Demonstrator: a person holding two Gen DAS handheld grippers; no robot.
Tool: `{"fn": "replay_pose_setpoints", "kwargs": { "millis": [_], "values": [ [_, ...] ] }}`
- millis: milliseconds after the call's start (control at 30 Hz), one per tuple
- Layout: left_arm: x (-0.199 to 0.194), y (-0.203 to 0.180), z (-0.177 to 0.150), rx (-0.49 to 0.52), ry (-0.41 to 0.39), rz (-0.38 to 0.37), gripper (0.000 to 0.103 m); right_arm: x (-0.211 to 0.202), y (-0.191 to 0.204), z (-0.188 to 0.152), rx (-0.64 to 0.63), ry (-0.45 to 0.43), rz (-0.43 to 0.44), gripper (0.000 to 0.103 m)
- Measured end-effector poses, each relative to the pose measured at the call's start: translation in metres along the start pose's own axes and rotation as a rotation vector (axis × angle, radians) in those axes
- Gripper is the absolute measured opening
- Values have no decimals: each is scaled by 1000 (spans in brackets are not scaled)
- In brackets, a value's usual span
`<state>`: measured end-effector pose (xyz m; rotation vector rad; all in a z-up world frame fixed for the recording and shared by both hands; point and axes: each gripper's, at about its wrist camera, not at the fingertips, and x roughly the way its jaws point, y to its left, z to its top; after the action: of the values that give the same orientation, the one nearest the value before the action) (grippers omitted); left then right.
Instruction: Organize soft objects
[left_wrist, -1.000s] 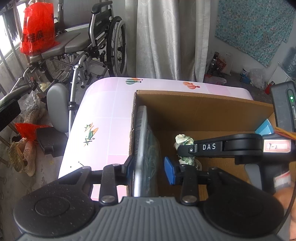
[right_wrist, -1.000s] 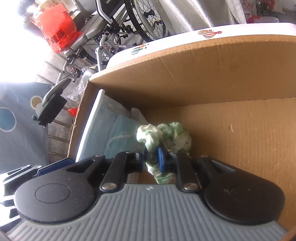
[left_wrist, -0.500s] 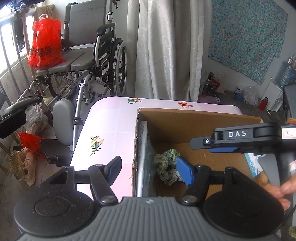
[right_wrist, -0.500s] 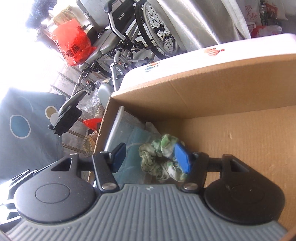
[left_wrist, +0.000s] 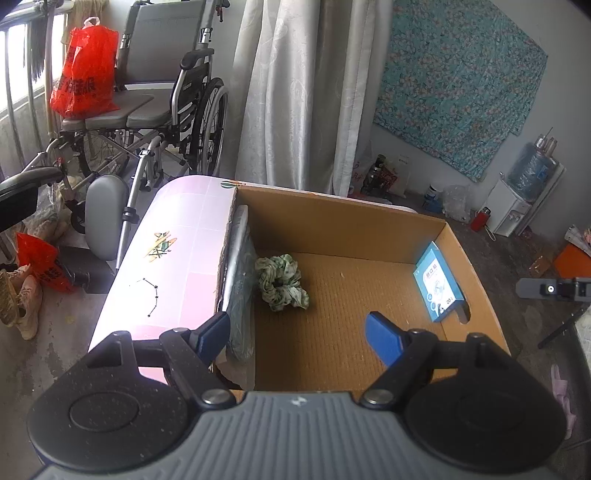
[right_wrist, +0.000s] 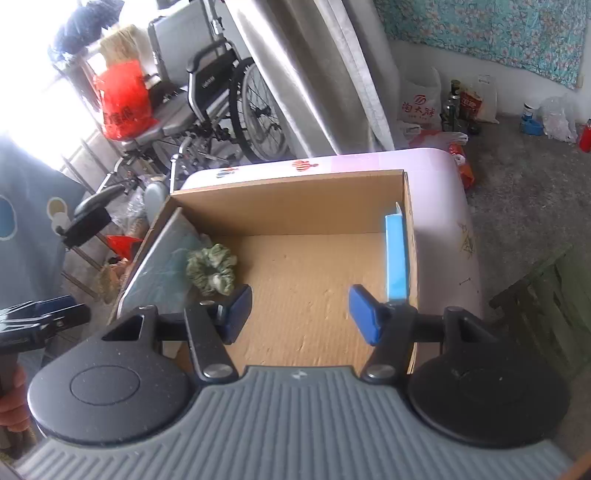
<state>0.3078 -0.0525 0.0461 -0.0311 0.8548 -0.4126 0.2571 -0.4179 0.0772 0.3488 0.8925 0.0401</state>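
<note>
A green and white fabric scrunchie (left_wrist: 281, 281) lies on the floor of the open cardboard box (left_wrist: 332, 225), next to a clear plastic packet (left_wrist: 240, 280) that leans on the left wall. The scrunchie also shows in the right wrist view (right_wrist: 211, 270), with the box (right_wrist: 288, 199) and packet (right_wrist: 162, 266). My left gripper (left_wrist: 297, 334) is open and empty, above the box's near edge. My right gripper (right_wrist: 300, 310) is open and empty, raised above the box. A blue carton (left_wrist: 437, 286) stands against the right wall; it also shows in the right wrist view (right_wrist: 397, 254).
The box sits on a pink table (left_wrist: 177, 251). A wheelchair (left_wrist: 159, 122) with a red bag (left_wrist: 85, 85) stands behind on the left, by a grey curtain (left_wrist: 295, 92). Shoes (left_wrist: 22, 299) and clutter lie on the floor. The right gripper shows at the left view's right edge (left_wrist: 554, 290).
My right gripper let go of the scrunchie, opened and pulled up and back. My left gripper released the packet, opened and rose away from the box.
</note>
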Motion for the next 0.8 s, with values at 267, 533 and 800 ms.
{"fn": "replay_pose_setpoints", "kwargs": {
  "millis": [267, 533, 800],
  "values": [
    [-72, -3, -63, -52, -11, 8, 92, -106, 26, -141, -164, -51, 233, 73],
    [-116, 6, -136, -183, 23, 20, 96, -136, 11, -276, -323, 26, 277, 97],
    [-116, -4, -165, -182, 82, 61, 96, -82, -20, -353, -555, 46, 84, 102]
  ]
}}
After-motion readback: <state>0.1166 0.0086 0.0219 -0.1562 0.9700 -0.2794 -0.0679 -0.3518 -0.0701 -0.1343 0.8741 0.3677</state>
